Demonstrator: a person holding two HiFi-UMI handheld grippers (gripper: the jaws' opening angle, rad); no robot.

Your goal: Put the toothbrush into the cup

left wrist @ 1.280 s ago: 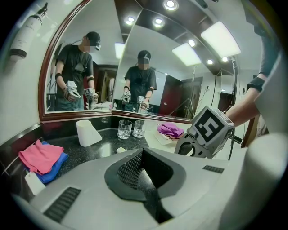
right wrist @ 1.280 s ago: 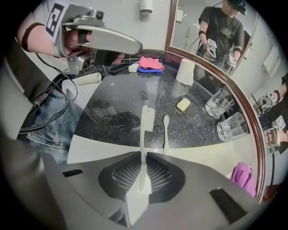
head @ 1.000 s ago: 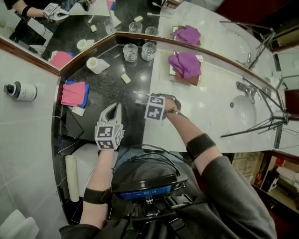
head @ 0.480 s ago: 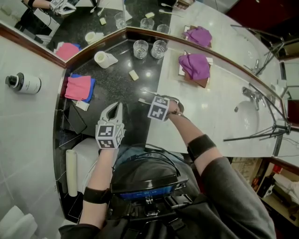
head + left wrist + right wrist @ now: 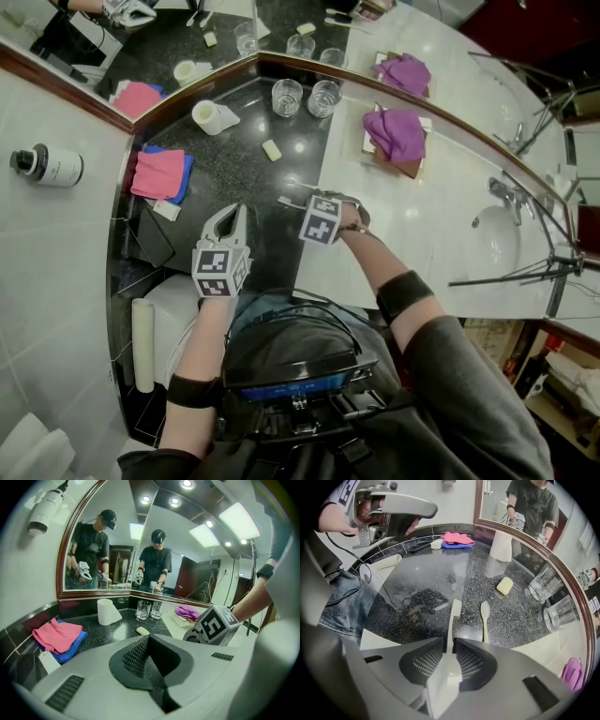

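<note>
Over the dark counter (image 5: 417, 578) my right gripper (image 5: 450, 641) has just been widening its jaws, pads clear of the toothbrush (image 5: 452, 620) between them, probably to regrip (left gripper (image 5: 149, 639) clenched, empty).

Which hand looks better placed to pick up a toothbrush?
Right: the right gripper has a toothbrush between its jaws, which have just been opening. The left gripper is shut, empty, off to the side.

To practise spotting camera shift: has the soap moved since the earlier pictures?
No. The soap still lies just below-left of the glasses, with the same gap as before; only the view shifted.
</note>
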